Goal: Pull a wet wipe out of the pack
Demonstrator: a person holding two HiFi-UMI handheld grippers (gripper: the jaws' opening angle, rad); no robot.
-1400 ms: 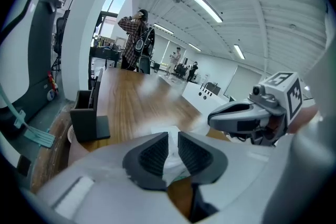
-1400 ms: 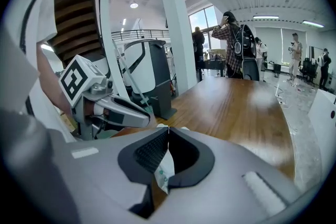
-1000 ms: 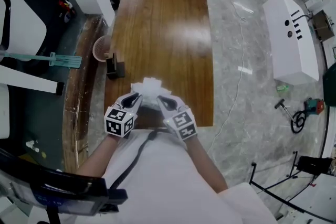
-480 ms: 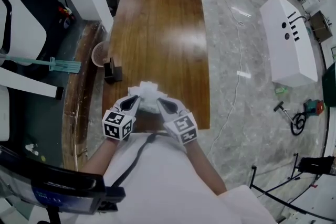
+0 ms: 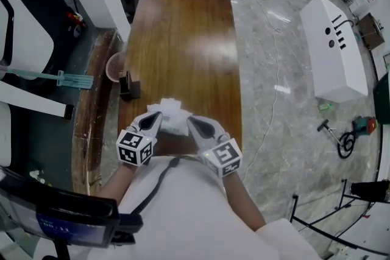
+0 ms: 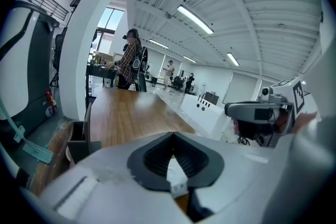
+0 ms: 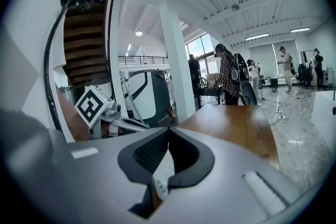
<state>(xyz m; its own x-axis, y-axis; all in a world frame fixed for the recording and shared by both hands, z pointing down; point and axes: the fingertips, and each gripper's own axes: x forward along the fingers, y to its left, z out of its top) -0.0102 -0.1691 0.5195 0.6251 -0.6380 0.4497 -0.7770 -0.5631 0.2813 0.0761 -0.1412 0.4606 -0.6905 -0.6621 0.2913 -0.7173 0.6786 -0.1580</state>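
**Head view: both grippers clamp the white wipe pack at the table's near end**

The wipe pack [image 5: 172, 108] is a crinkled white lump over the near end of the long, glossy wooden table [image 5: 183, 39], right in front of the person. From here I can't tell whether it rests on the wood or hangs just above it.

The left gripper [image 5: 157, 116] and the right gripper [image 5: 190, 121] come at it from either side, their smooth grey shells angled inward. Each carries a cube with black-and-white square markers.

In the left gripper view the ribbed black pads are closing tight, their tips already together on a thin white flap [image 6: 176, 171] with small green print. In the right gripper view the pads are clenched on a similar flap [image 7: 159, 176].

A small dark box [image 5: 130, 85] sits at the table's left edge.
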